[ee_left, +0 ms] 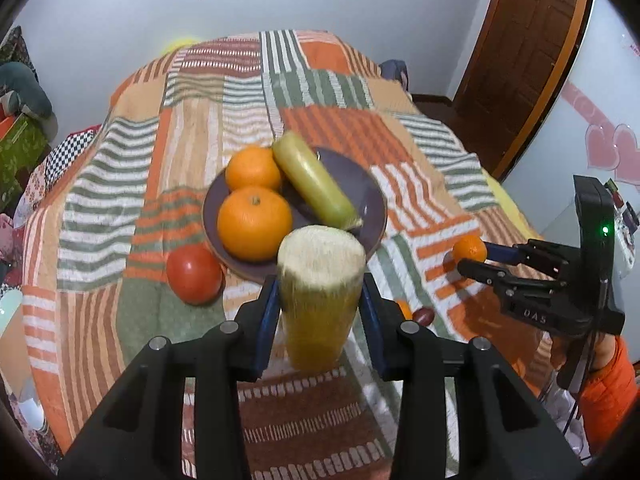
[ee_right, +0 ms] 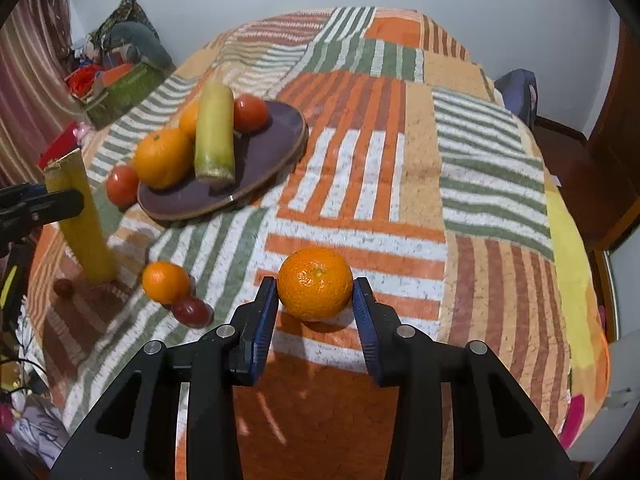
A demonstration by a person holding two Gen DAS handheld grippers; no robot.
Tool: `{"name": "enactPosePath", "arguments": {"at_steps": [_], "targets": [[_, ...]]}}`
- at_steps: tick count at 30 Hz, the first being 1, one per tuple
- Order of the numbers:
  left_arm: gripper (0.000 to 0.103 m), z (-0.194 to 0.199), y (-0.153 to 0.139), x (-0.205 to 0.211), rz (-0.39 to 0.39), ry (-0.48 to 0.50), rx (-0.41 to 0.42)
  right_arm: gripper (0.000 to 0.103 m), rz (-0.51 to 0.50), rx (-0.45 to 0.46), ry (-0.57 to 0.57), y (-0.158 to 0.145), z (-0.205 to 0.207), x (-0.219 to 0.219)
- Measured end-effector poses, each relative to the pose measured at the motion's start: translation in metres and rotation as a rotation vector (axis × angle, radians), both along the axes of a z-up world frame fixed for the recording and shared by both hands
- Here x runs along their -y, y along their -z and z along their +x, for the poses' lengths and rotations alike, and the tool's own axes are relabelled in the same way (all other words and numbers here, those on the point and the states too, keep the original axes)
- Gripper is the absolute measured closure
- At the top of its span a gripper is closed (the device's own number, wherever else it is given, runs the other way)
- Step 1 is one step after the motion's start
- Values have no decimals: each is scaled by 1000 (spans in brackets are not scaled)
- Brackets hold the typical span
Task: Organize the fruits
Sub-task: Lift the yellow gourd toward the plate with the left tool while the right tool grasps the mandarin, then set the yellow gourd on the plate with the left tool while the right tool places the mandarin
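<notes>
The left gripper (ee_left: 320,304) squeezes a thick yellow cane stick (ee_left: 318,292) with a rough, stringy cut top (it stands upright). At 12 o'clock from it, the round purple plate (ee_left: 370,196) holds two smooth oranges (ee_left: 254,222) and another stick. The right gripper (ee_right: 315,300) pinches a bumpy little orange (ee_right: 315,283) above the striped blanket (ee_right: 360,200). "DAS" shows on the right gripper's side.

Upright yellow sugarcane piece (ee_left: 320,300) before a purple plate (ee_left: 368,192) of oranges (ee_left: 254,222), mandarin (ee_right: 315,283) apart.

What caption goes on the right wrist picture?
Right gripper holds a mandarin above the blanket, plate behind.
</notes>
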State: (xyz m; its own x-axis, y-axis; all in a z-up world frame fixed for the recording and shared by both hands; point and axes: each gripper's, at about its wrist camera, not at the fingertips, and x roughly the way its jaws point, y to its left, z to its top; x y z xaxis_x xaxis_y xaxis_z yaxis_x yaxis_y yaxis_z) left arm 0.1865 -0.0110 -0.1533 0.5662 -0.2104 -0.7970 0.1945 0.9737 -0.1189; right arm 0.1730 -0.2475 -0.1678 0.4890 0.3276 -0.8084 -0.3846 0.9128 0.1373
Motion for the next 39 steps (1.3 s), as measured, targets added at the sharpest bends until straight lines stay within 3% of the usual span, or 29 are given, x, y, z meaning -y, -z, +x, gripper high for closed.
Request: {"name": "enactPosePath", "arguments": {"at_steps": [14,21,39], "targets": [[64,37,-9,13,-26,18,25,68,37,82,-30,-28,23,-20],[64,58,4,11,-53,6,-19,68,37,82,-68,-25,34,-39],[64,96,12,0,-48,-47,16,68,15,84,-118,-16,83,-75]]}}
